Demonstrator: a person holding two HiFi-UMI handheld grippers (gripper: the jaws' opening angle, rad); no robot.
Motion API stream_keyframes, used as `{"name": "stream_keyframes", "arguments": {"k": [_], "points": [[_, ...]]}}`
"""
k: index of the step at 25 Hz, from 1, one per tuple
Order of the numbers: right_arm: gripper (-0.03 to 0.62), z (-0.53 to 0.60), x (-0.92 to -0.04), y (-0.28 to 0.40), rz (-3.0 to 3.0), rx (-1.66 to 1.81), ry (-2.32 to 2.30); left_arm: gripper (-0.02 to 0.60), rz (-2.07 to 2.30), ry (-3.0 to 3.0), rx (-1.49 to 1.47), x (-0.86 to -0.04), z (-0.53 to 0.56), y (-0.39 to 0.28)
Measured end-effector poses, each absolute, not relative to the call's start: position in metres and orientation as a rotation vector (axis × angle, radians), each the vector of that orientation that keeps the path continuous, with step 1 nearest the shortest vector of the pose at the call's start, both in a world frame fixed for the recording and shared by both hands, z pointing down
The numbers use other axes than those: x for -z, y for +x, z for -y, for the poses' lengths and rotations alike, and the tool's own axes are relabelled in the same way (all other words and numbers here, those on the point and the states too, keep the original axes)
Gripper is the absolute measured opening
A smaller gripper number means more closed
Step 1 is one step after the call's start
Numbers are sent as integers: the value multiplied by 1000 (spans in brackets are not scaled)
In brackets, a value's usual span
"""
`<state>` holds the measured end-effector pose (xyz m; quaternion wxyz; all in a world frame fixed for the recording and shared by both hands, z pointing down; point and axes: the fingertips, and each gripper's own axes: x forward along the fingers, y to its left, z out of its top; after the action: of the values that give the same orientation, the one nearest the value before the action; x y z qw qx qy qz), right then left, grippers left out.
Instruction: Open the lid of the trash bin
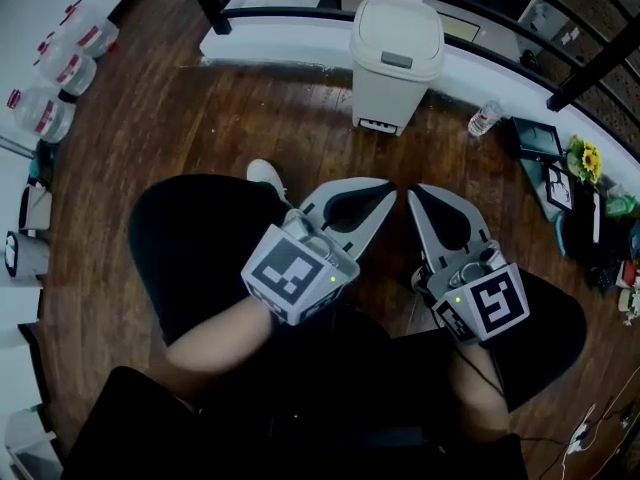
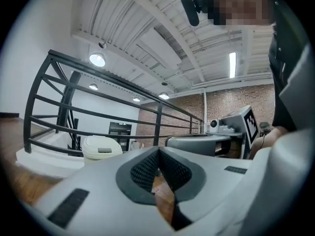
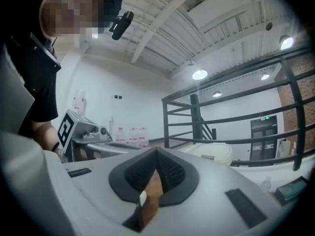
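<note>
1. Bin (image 1: pixel 395 88): stood upright on the wood floor (image 1: pixel 300 128), backed against the white curb (image 1: pixel 280 43) under the black railing (image 1: pixel 290 13). Carried its lid (image 1: pixel 400 23) down and shut, with a grey tab (image 1: pixel 396 60) on the side facing the person.
2. Left gripper (image 1: pixel 390 186): hung low over the lap, angled forward and to the right. Fingers (image 2: pixel 140 173) pressed together at the tips, pinching nothing; showed only floor through the gap behind them.
3. Right gripper (image 1: pixel 411 193): hung beside the left one, angled forward and slightly to the left, tips close to the left gripper's tips. Fingers likewise closed on nothing.
4. Direction: lay straight ahead of both sets of tips and well apart from them, roughly on the line running out between the two grippers. Appeared left of the fingers in the left gripper view and right of them in the right gripper view. Could not call either gripper clearly nearer.
5. Progress: judged as not begun, with no contact made on bin or lid.
6. Next move, as a guess: called for a reach forward and down to the near edge of the lid. Looked hinged at the back, so likely to open from the tab side.
7. Clutter: small water bottle (image 1: pixel 484 118) lay on the floor just right of the bin, off the straight path.
</note>
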<state>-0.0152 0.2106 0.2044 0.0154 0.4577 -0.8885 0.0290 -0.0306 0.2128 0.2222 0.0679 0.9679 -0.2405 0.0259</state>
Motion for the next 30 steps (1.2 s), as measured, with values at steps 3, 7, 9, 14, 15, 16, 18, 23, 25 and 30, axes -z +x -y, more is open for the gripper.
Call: {"name": "stream_keyframes", "arguments": {"k": [3,7,9,14,15,16,18,23,25,30], "points": [[5,-184,-199,-4,2737,-51,1412,41,735,2940,-81,-212,-186,-23],[5,-131,-186,14,2752,-27,1427,41,762,2902,-97,-212,-138,-12],[5,-101,-186,24,2749,-40,1434,41,796,2887,-106,-214,-109,-6],[5,-29,-192,36,2749,-61,1401,41,850,2906,-163,-221,-48,9],[5,-16,-194,39,2743,-64,1398,41,856,2915,-173,-222,-37,13],[5,-3,-198,42,2735,-72,1398,41,862,2921,-178,-223,-26,15],[5,21,-207,47,2725,-102,1400,41,882,2915,-187,-228,-2,18],[5,74,-219,59,2705,-139,1426,41,945,2890,-219,-240,50,28],[5,86,-224,64,2698,-149,1428,41,967,2854,-208,-244,64,33],[5,99,-242,87,2702,-259,1479,41,997,2783,-205,-286,81,55]]}}
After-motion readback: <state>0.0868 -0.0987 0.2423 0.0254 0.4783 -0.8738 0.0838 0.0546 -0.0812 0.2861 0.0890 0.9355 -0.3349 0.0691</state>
